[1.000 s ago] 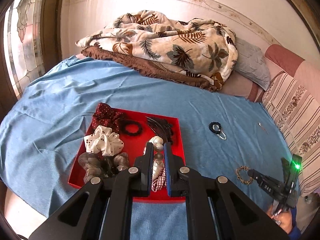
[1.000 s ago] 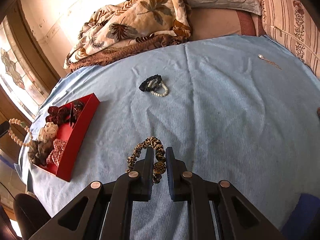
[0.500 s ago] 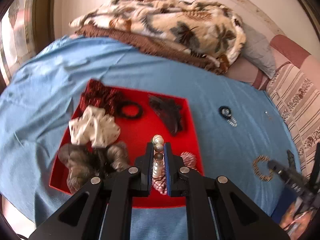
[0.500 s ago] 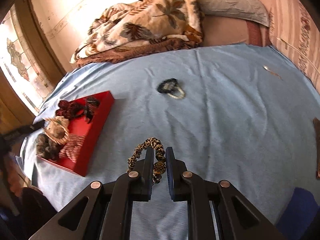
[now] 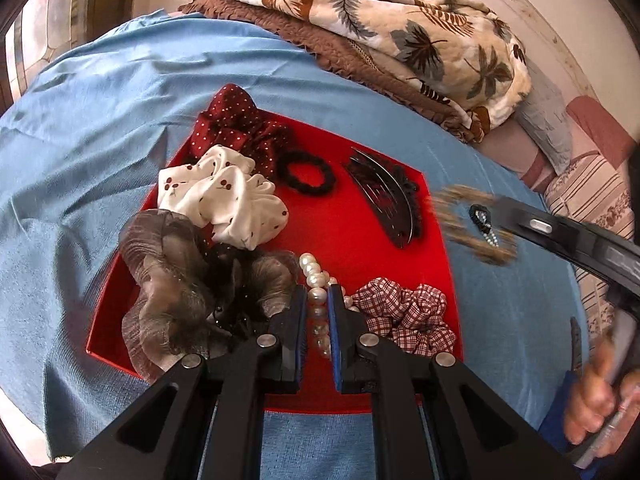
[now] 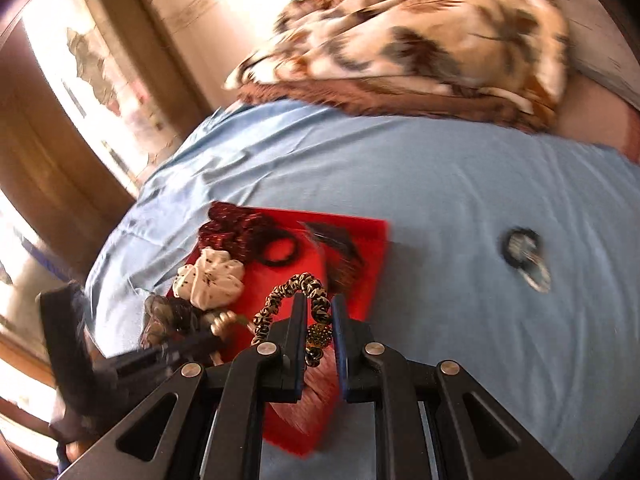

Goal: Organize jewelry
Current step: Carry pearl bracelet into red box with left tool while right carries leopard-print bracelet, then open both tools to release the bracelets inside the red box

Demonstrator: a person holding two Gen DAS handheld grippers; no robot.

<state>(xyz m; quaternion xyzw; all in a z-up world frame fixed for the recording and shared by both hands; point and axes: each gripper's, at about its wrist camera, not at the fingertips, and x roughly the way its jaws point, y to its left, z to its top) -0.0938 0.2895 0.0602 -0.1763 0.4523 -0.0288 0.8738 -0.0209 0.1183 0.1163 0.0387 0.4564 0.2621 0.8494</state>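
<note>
A red tray lies on the blue bed sheet and holds several scrunchies, a black hair tie and a dark hair comb. My left gripper is shut on a pearl bracelet low over the tray's near part. My right gripper is shut on a leopard-print bead bracelet and holds it above the tray; it shows blurred in the left wrist view. A black and pearl bracelet pair lies on the sheet to the tray's right.
A leaf-print quilt on a brown blanket and pillows lie at the bed's far end. A window and wooden frame stand to the left. The blue sheet spreads around the tray.
My right gripper has swung left with the leopard bracelet from the open sheet to above the tray. My left gripper has come down closer to the tray with the pearls.
</note>
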